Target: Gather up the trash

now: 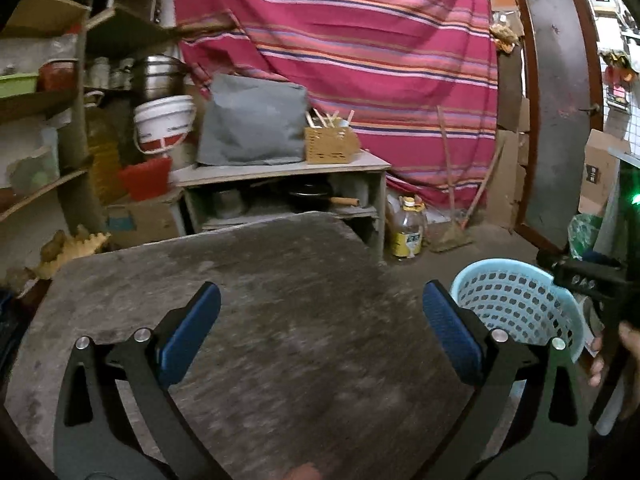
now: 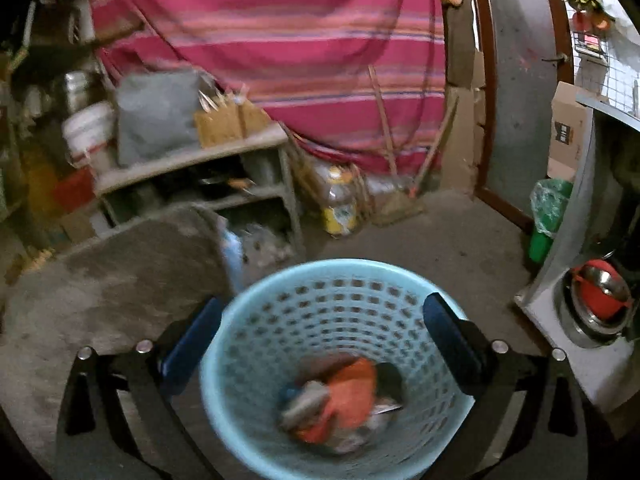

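Observation:
A light blue perforated basket (image 2: 280, 320) stands on the floor just right of the worn grey table (image 2: 120, 280). It holds trash (image 2: 336, 404): orange, grey and dark wrappers, blurred. My right gripper (image 2: 320, 328) is open and empty, directly above the basket mouth. The basket also shows in the left wrist view (image 1: 516, 304), with the right gripper's body (image 1: 592, 280) beside it. My left gripper (image 1: 322, 316) is open and empty over the table top (image 1: 280, 280).
A low shelf unit (image 1: 280, 168) with a grey cloth bundle and a wooden box stands beyond the table. An oil bottle (image 1: 406, 228) and a broom sit on the floor by a striped curtain. A green bin (image 2: 546, 220) and a counter (image 2: 580, 320) are at right.

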`<move>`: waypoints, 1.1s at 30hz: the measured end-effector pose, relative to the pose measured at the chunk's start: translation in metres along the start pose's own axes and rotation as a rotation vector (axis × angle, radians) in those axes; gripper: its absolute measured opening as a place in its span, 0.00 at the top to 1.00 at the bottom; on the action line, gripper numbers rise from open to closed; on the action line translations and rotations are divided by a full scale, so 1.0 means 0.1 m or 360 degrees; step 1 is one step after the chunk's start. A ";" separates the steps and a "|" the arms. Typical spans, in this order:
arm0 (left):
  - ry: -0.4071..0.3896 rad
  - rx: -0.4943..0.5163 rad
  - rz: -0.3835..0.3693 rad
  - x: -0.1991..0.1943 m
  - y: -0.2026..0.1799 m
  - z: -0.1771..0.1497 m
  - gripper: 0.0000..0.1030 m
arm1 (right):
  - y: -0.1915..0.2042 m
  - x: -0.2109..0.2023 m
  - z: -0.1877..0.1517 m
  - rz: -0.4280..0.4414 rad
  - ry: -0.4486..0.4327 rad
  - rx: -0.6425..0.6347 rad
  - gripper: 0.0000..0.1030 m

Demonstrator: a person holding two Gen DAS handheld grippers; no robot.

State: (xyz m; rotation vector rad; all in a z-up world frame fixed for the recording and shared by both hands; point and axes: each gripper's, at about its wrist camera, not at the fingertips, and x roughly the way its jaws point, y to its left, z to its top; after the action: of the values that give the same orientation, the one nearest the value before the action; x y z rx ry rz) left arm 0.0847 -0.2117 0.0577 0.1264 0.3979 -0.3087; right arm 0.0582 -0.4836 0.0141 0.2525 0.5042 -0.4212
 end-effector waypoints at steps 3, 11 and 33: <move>-0.0040 0.0038 0.0055 -0.30 0.18 -0.14 0.05 | 0.25 -0.38 -0.15 0.0105 -0.0074 -0.0092 0.04; -0.0060 0.0073 0.0184 -0.96 0.56 -0.61 0.05 | 0.74 -1.02 -0.72 0.0267 -0.0087 -0.0194 0.04; -0.0018 -0.0118 0.0328 -1.46 1.13 -1.50 0.05 | 1.44 -1.66 -1.78 0.0398 -0.0240 -0.0354 0.04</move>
State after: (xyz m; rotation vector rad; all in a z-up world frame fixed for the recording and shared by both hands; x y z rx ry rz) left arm -0.0609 -0.0379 -0.0150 0.0922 0.3814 -0.0913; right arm -0.0824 -0.2431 -0.0323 0.0662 0.3620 -0.1368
